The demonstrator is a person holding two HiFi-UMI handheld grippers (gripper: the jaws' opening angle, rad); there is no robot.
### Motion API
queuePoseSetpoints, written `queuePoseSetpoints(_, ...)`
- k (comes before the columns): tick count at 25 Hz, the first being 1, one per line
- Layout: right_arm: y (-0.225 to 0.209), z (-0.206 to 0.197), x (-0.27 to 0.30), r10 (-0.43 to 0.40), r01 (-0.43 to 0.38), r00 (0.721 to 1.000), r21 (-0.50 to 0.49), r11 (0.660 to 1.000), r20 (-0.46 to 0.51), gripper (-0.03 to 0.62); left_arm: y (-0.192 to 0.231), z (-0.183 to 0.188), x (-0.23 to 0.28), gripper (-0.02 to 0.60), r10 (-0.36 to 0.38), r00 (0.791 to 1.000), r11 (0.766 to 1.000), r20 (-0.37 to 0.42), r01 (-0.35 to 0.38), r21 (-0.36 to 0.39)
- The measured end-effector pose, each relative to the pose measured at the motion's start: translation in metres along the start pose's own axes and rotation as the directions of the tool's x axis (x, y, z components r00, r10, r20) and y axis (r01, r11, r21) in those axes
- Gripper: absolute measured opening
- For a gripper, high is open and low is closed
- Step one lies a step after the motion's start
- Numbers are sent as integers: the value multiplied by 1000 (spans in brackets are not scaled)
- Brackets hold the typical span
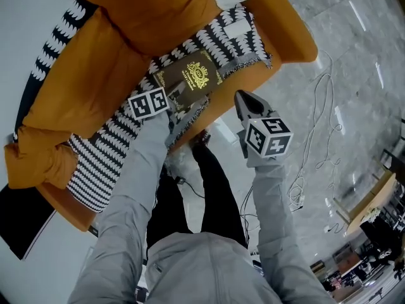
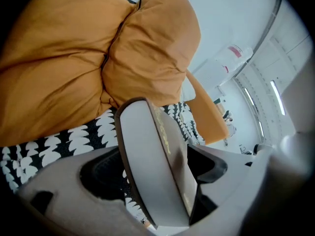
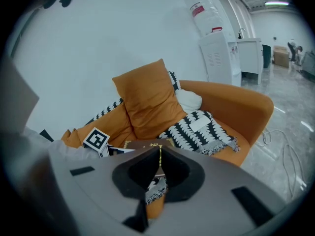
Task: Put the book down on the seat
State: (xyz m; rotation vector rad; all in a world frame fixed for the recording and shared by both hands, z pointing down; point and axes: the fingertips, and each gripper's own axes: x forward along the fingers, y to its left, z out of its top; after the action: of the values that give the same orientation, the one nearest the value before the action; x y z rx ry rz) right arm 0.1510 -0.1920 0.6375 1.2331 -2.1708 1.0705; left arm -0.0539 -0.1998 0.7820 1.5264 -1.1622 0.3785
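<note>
The left gripper (image 2: 165, 163) is released: its fingers (image 2: 98, 176) stand wide apart with the book (image 1: 195, 75) between them. The finger on the left of the left gripper view is clear of the book, with a dark gap between pad and cover. The other is just beside the gold-lettered side; whether it touches I cannot tell. Beyond these fingertips the brown book lies flat on the black-and-white blanket (image 1: 234, 33) that covers the seat (image 1: 250, 80). Its near end reaches back between the fingers, and its far end points toward the orange cushion (image 2: 147, 48).

The right gripper (image 3: 159, 154) is clenched, its fingers (image 3: 142, 173) meeting at the tips with nothing between them. It hangs near the seat's front edge, apart from the book, which lies ahead of its tips and to their left. Cables (image 1: 313, 138) trail over the pale floor (image 1: 354, 56), well to the right of these fingers.
</note>
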Motion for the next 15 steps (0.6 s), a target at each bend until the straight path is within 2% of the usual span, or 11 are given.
queuePoseSetpoints(5,12,3,-11,9,-9,1000,3,1000,4,31,7,7,-26,373,-4,999,999,35,6,-53)
queuePoseSetpoints(10,23,-1,-23,13,-13,1000,11,1000,8,31,8,-6,-47,371,11,1000,999,20,-11,-37)
queuePoseSetpoints(12,31,-1,-27,9,-9,1000,7,1000,19,31,4,-7,-57,371,9,1000,1000,19,-9,11)
queuePoseSetpoints(15,44,2,-35,-3,3,999,-11,1000,34,31,-12,-11,-70,370,-1,1000,988,-30,5,156)
